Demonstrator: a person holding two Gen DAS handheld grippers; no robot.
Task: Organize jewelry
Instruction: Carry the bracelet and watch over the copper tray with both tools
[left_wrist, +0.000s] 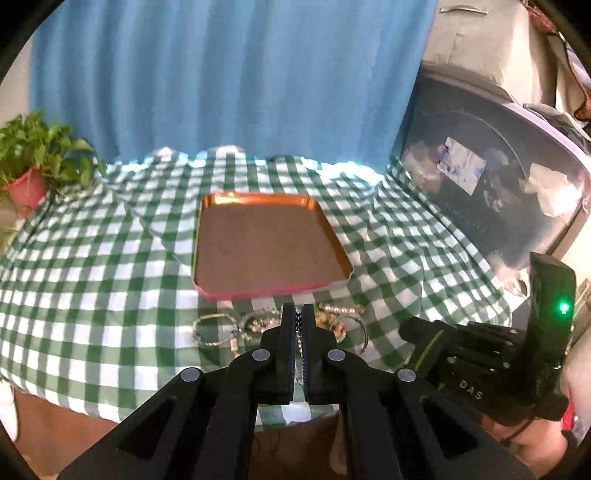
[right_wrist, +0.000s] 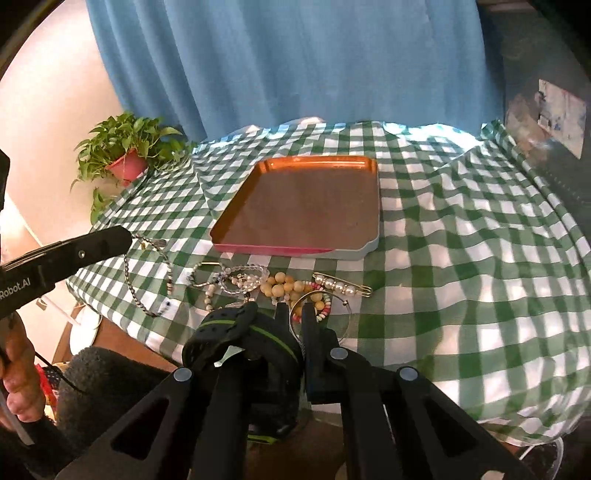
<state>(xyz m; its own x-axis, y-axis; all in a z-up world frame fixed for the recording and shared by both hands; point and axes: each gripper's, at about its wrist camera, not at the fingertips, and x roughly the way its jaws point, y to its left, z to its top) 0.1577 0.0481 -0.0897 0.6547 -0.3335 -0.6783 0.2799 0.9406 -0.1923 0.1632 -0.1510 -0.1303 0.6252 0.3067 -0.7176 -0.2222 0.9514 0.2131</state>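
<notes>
An empty copper tray (left_wrist: 266, 243) (right_wrist: 306, 206) lies on the green checked cloth. In front of it sits a pile of jewelry (right_wrist: 266, 284) (left_wrist: 255, 326): bead strands, a pearl pin (right_wrist: 341, 286), a thin hoop (right_wrist: 332, 310). My left gripper (left_wrist: 298, 314) is shut on a dark bead chain (right_wrist: 144, 280), whose loop hangs from its tip in the right wrist view (right_wrist: 125, 236), left of the pile. My right gripper (right_wrist: 295, 312) is nearly shut, empty, just above the hoop at the pile's near edge.
A potted plant (right_wrist: 125, 155) (left_wrist: 33, 162) stands at the table's far left corner. A blue curtain (left_wrist: 229, 74) hangs behind. A dark case (left_wrist: 491, 184) stands at the right. The table edge (right_wrist: 122, 325) drops off near the left gripper.
</notes>
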